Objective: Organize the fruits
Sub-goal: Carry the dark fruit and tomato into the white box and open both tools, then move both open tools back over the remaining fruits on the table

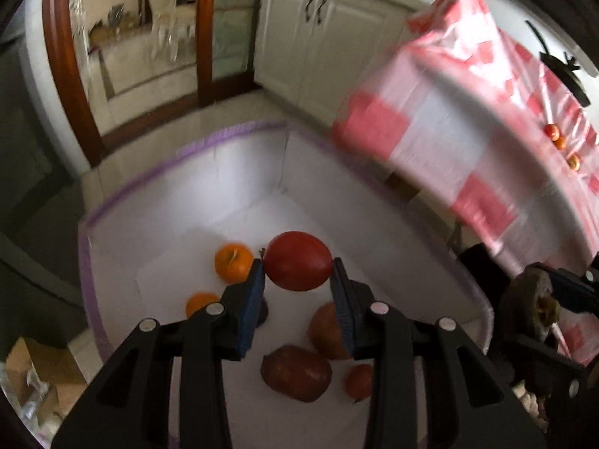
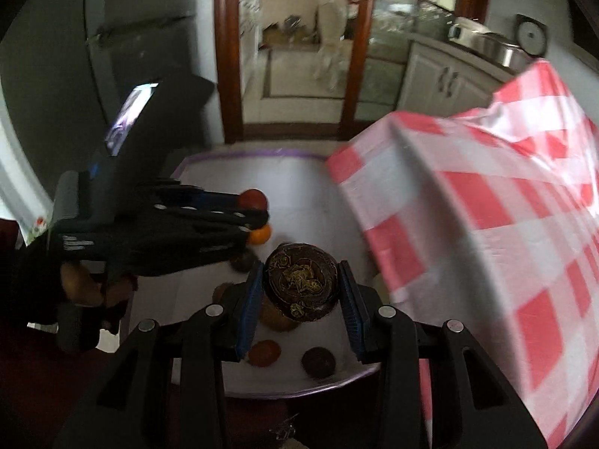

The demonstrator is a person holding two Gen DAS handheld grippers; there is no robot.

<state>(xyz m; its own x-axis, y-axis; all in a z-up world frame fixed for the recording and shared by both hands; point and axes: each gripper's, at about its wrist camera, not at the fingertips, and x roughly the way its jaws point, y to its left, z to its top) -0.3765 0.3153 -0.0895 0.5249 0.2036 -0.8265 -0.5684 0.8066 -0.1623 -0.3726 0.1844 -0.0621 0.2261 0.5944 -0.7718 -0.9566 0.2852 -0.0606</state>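
Blue-padded left tongs point(image 1: 298, 280) and right tongs point(image 2: 299, 284) tilt downward, gripping seemingly fruit.

open: bin point(image 1: 374, 202) top | obstacle: tablecloth point(image 1: 468, 112) overhang on one side

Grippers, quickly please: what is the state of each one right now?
Left gripper: closed, fingers holding a red fruit above the white bin.
Right gripper: closed, fingers holding a dark brown fruit.

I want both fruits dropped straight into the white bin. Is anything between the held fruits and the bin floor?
No lid or barrier shows. The red fruit and the dark fruit hang over the open white bin; only fruit already lying inside, like the orange, sits below.
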